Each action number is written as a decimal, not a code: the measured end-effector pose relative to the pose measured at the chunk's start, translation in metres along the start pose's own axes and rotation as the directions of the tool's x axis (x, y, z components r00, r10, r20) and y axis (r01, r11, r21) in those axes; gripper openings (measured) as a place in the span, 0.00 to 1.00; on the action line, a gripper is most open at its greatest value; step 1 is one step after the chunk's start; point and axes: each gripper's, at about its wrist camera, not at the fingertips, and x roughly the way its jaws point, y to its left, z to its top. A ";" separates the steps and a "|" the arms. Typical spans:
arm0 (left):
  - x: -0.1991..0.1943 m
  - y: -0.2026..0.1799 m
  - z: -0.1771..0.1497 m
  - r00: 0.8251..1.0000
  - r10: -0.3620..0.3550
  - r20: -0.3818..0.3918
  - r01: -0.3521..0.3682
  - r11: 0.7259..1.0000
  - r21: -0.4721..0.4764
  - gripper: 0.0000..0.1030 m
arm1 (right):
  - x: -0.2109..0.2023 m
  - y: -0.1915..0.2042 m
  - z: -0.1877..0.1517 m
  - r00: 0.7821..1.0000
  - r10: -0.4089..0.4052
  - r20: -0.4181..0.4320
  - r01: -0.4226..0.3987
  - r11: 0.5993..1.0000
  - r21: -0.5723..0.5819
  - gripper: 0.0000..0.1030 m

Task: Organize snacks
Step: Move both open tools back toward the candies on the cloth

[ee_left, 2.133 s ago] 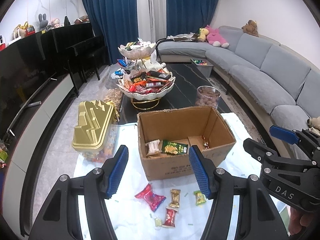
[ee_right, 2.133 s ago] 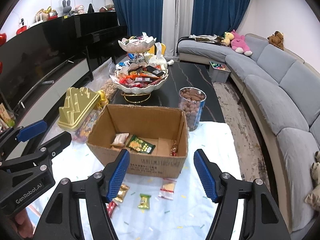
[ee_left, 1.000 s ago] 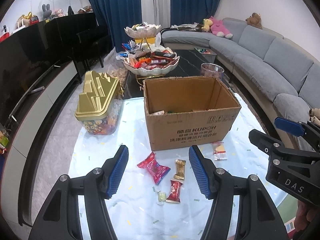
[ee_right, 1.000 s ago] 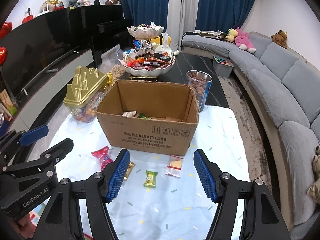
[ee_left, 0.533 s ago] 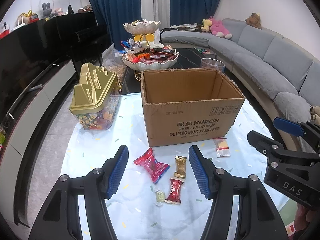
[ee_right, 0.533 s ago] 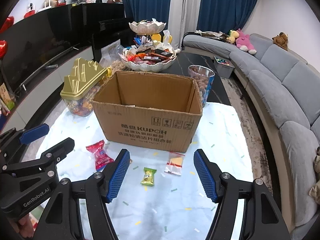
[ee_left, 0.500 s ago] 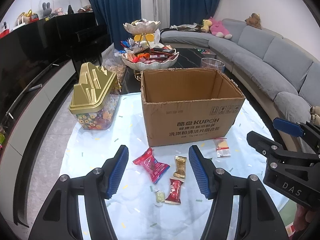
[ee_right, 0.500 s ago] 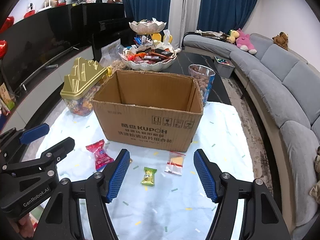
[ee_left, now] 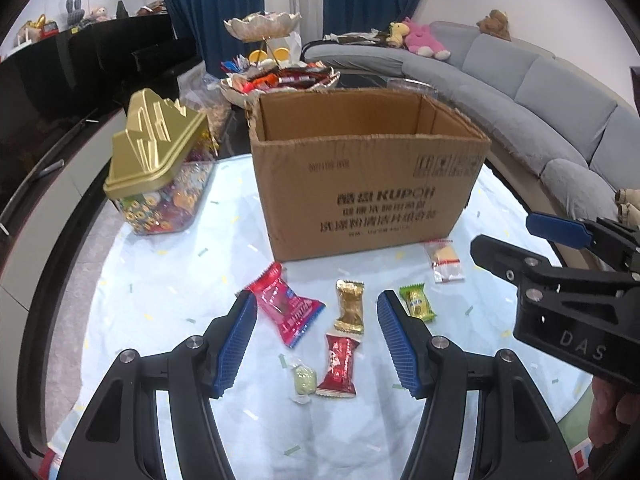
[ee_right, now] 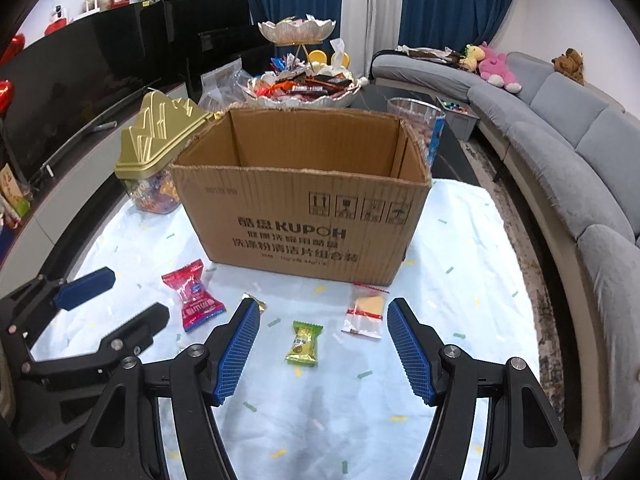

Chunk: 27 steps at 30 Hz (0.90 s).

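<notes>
Below the cardboard box (ee_left: 368, 176) at frame centre, both tools, left tool (ee_left: 316, 340) and right tool (ee_right: 322, 346), hover with jaws apart and empty over loose snacks (ee_left: 350, 312), seemingly ready to pick.

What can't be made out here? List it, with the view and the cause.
- Box contents: both views, near wall hides the floor.
- Gold snack: right view, mostly behind a finger.
- Jar: both views, box covers most.
- Red snack print: left view, too small.

Six wrapped snacks, among them a large red packet (ee_left: 286, 309) and a green candy (ee_right: 303, 343), lie flat before an open, upright brown cardboard box (ee_left: 368, 176).
</notes>
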 end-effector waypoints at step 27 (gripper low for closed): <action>0.060 -0.007 -0.046 0.997 -0.016 -0.077 0.021 0.998 0.065 0.54 | 0.065 0.012 -0.040 0.998 -0.008 -0.062 0.005 0.999 -0.049 0.65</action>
